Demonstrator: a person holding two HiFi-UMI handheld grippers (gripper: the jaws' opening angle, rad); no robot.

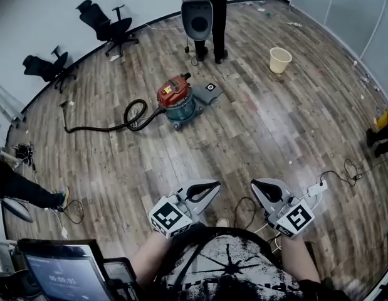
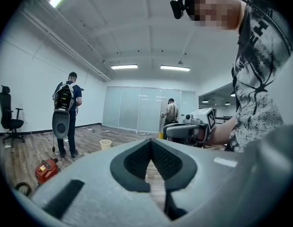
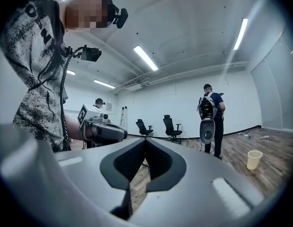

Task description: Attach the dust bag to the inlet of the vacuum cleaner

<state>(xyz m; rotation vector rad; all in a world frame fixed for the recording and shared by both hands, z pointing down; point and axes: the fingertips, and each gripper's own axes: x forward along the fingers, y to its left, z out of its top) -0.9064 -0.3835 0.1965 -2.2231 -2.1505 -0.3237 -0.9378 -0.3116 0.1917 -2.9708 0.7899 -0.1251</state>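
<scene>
Far left, the black hose (image 1: 106, 128) snakes across the wooden floor (image 1: 275, 137) into the red-topped vacuum cleaner (image 1: 175, 99), sitting mid-floor. The grey dust bag (image 1: 209, 93) lies flat against its right side. At the near edge, the left gripper (image 1: 212, 185) is closed on nothing. The right gripper (image 1: 256, 185) is likewise closed and empty, and both are well apart from the vacuum cleaner. A cream bucket (image 1: 280, 59) stands towards the far right.

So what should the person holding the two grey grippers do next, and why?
Probably step forward toward the red-lidded teal canister vacuum cleaner. Both the left gripper and right gripper are shut, empty and held near the body, well short of the vacuum and what looks like the flat grey dust bag beside it.
</scene>
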